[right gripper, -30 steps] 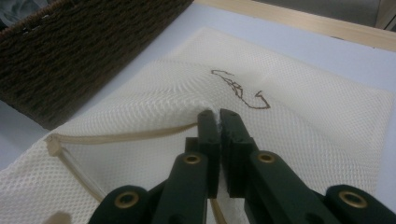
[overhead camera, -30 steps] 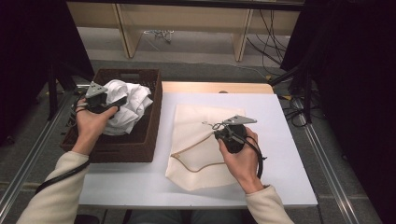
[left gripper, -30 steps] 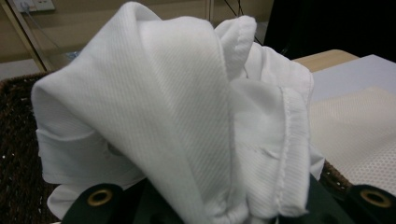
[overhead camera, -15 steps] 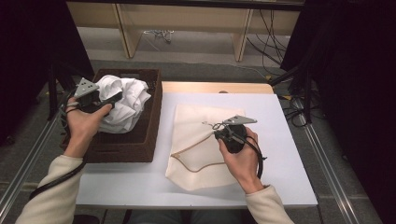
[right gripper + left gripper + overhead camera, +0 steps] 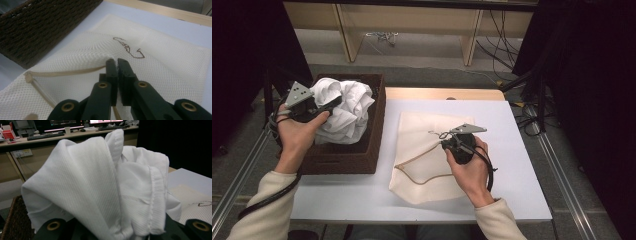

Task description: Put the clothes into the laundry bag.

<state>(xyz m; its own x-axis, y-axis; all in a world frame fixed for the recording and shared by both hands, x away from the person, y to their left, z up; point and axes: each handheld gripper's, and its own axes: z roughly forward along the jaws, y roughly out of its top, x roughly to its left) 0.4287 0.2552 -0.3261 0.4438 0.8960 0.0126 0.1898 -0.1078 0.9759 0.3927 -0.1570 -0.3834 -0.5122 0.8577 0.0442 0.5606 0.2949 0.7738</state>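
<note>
Bunched white ribbed cotton garment (image 5: 344, 107), clamped between the jaws of the left claw (image 5: 330, 103), held up just above the dark brown woven wicker basket (image 5: 372, 135), its loose folds spilling ahead of and below the jaws. Seen along the left gripper view, cloth (image 5: 100, 182) heaped over the jaw tips, hiding them; narrow grip, closed on a thick wad of fabric rather than on a single edge.

Off to that claw's far side, on the white tabletop (image 5: 512, 150), a flat cream mesh laundry bag (image 5: 422, 165) with a tan drawstring (image 5: 422, 160) along its mouth. Right claw (image 5: 446, 145) pressed down at the bag's mouth, jaws closed tight on a pinch of the upper mesh layer (image 5: 162, 57), tan cord (image 5: 67, 73) running away to one side of the tips, basket wall (image 5: 37, 25) beyond.

Step in hand, by the look of it: garment taken out of the basket, bag mouth gripped, loading not yet begun.

Next move, as a judgement: raise the pinched layer to open the mouth, then carry the garment across from over the basket toward the right claw and feed it in leading fold first. Care needed to keep hanging folds from snagging on the basket rim, and to lift one mesh layer alone, otherwise no opening.
</note>
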